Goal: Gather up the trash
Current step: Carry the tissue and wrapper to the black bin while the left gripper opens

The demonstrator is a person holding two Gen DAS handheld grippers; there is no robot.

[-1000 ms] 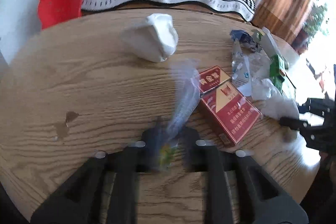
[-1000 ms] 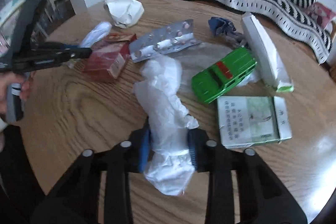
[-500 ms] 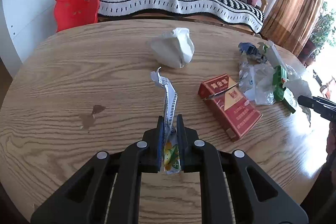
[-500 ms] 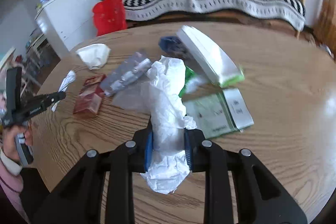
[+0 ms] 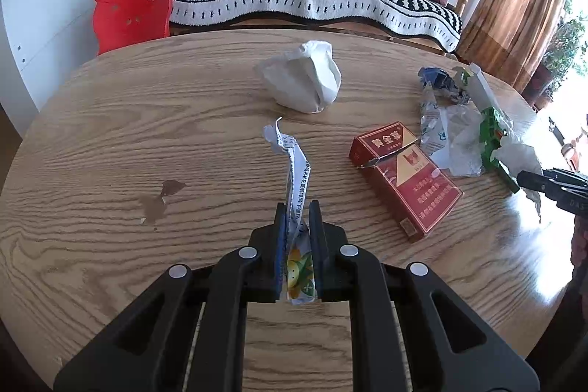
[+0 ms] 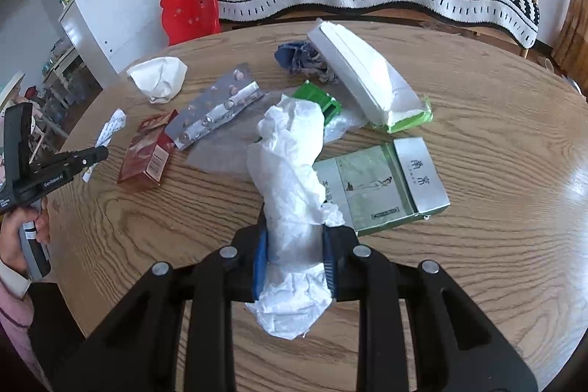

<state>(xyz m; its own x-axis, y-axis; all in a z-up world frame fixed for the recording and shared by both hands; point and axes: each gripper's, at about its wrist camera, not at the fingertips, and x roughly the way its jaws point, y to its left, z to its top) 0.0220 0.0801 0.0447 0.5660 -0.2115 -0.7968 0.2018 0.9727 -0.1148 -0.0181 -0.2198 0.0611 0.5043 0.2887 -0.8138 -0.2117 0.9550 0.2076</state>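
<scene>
A: Left wrist view. What do we record for the left gripper (image 5: 297,212)?

B: Its jaws are nearly closed, pinching a thin printed wrapper (image 5: 296,171) that stands upright between the pads above the wooden table (image 5: 110,142). Beyond it we note a crumpled white tissue ball (image 5: 305,81). To the right lies a red cigarette pack (image 5: 404,177), flat on the table. At the right edge we see the right gripper's tip (image 5: 529,179) with white paper beside it.

A: Right wrist view. State of the right gripper (image 6: 294,234)?

B: Its jaws stand partly closed around a bulky wad of white crumpled paper (image 6: 290,171), which sticks out both ahead of and behind the pads. Around it on the table we list a blister pack (image 6: 215,111), a flat silver-green box (image 6: 382,182), a white and green packet (image 6: 367,79) and a blue crumpled wrapper (image 6: 299,57). A green item (image 6: 318,98) sits behind the wad; possibly a toy, mostly hidden.
</scene>
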